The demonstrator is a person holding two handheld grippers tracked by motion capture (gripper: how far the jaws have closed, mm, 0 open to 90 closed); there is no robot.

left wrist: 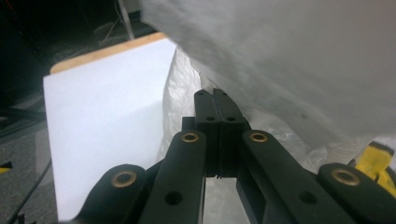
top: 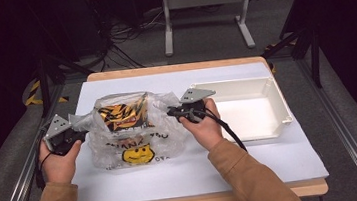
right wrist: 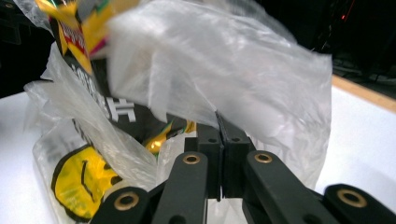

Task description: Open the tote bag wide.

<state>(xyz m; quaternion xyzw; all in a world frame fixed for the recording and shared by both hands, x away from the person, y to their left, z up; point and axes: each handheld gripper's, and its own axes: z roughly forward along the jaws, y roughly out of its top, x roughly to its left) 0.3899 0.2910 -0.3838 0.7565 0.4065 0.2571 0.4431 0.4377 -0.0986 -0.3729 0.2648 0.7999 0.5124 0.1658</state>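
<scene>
High view: both forearms enter from below, each hand gripping a set of tongs turned inward toward the other. The left tongs [top: 80,132] and right tongs [top: 171,112] are each closed on an edge of the bag [top: 129,131], which spans the gap between them and rests on the counter [top: 253,163]. The bag is thin clear plastic, crumpled, with a yellow smiley face printed low on its front and a yellow-and-black packet [top: 123,114] inside. A white tray [top: 280,105] lies just beyond the right tongs. In the gripper views, each pair of jaws stands pressed together with plastic film pinched at the tips.
</scene>
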